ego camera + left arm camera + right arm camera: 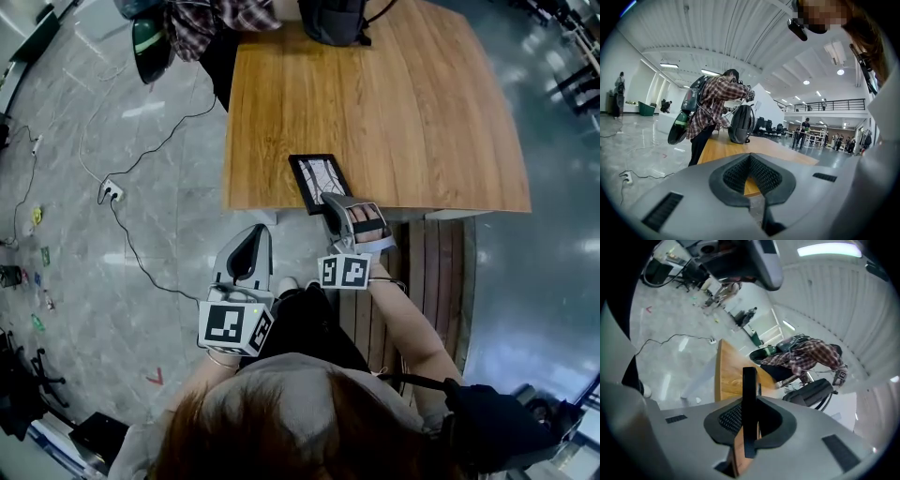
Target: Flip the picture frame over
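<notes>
The black picture frame (pixel 319 178) is tilted up over the near edge of the wooden table (pixel 422 122), its picture side facing me in the head view. My right gripper (pixel 337 202) is shut on the frame's near edge. In the right gripper view the frame (pixel 749 394) stands edge-on between the pads, with the right gripper (pixel 749 414) clamped around it. My left gripper (pixel 251 236) hangs over the floor beside the table's near left corner, holding nothing. In the left gripper view the left gripper (pixel 750 157) shows its jaw tips meeting.
A person in a plaid shirt (pixel 712 105) stands at the table's far end beside a black backpack (pixel 333 21). A cable and power strip (pixel 111 192) lie on the floor to the left. A slatted wooden bench (pixel 436 272) sits below the table's near right side.
</notes>
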Demonstrator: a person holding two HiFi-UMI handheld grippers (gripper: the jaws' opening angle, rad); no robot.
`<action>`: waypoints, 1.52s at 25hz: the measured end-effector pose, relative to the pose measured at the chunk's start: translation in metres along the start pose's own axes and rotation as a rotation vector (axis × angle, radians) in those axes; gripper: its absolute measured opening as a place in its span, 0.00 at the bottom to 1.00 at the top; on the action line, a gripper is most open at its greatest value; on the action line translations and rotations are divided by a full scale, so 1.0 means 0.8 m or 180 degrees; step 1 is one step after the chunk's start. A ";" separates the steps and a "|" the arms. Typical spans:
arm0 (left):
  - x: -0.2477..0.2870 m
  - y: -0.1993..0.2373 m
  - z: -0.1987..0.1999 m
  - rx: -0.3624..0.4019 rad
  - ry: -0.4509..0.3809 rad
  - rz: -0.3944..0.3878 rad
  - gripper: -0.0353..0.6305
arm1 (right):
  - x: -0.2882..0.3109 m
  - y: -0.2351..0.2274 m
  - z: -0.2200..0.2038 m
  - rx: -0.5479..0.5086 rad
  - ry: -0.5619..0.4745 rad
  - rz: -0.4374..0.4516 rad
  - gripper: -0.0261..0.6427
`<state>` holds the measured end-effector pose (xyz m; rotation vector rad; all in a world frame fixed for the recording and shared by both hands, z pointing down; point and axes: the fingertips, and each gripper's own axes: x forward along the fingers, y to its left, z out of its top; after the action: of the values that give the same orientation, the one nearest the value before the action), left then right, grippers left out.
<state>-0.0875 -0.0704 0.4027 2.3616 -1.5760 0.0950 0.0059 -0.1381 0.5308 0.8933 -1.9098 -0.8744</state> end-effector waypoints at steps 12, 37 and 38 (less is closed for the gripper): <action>0.001 -0.005 -0.006 -0.0013 0.0040 -0.0036 0.06 | 0.024 0.053 0.002 -0.0574 0.0503 0.0519 0.14; -0.003 -0.006 -0.018 -0.0154 0.0066 -0.0047 0.06 | 0.028 0.058 -0.003 -0.0197 0.0821 0.0288 0.20; -0.003 -0.005 -0.018 -0.0161 0.0066 -0.0041 0.06 | 0.030 0.057 -0.003 -0.0162 0.0882 0.0333 0.21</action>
<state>-0.0833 -0.0626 0.4146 2.3246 -1.5354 0.0758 -0.0130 -0.1355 0.5787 0.8299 -1.6716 -0.6949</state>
